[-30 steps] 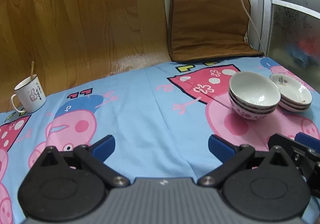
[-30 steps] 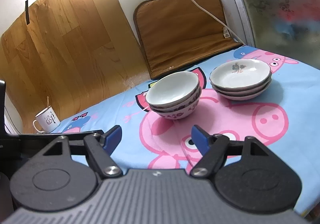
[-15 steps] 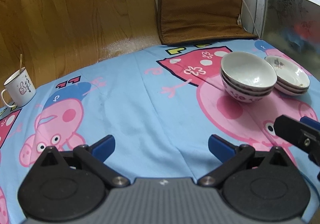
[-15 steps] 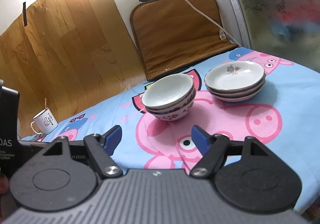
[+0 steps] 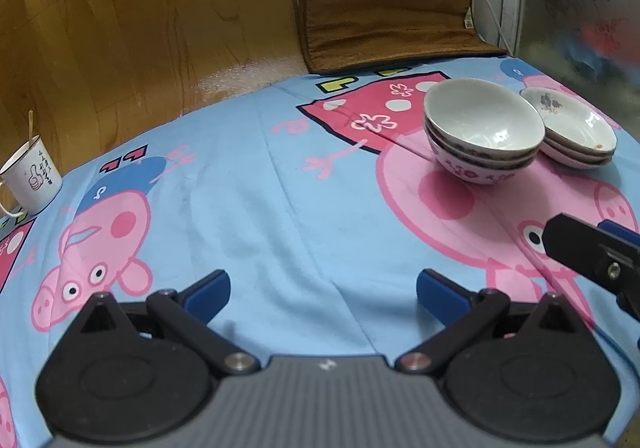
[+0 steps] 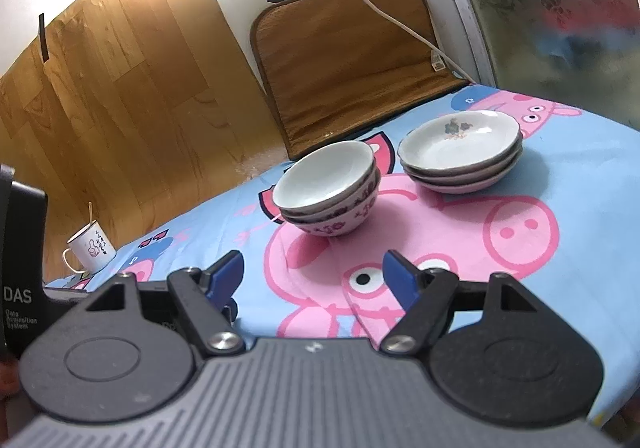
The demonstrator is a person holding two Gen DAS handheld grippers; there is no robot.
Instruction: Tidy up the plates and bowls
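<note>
A stack of three white bowls (image 5: pixel 482 130) (image 6: pixel 329 190) with dark flower bands stands on the blue cartoon-pig tablecloth (image 5: pixel 256 184). Just right of it sits a stack of three shallow white plates (image 5: pixel 572 128) (image 6: pixel 460 148) with a flower motif. My left gripper (image 5: pixel 322 288) hovers open over the cloth, well short and left of the bowls, with nothing between its blue pads. My right gripper (image 6: pixel 314 274) is open too, a short way in front of the bowls, empty. Part of the right gripper's body shows at the right edge of the left wrist view.
A white enamel mug (image 5: pixel 30 176) (image 6: pixel 90 248) with a stick in it stands at the cloth's far left. A brown cushion (image 6: pixel 348 60) leans on the wall behind the dishes, with a white cable (image 6: pixel 400 24) across it. A frosted glass door (image 6: pixel 560 16) bounds the right side.
The left wrist view has tilted downward, so the bowls, plates and mug sit higher in its frame. The right gripper's view has shifted only slightly. Both grippers stayed open.
</note>
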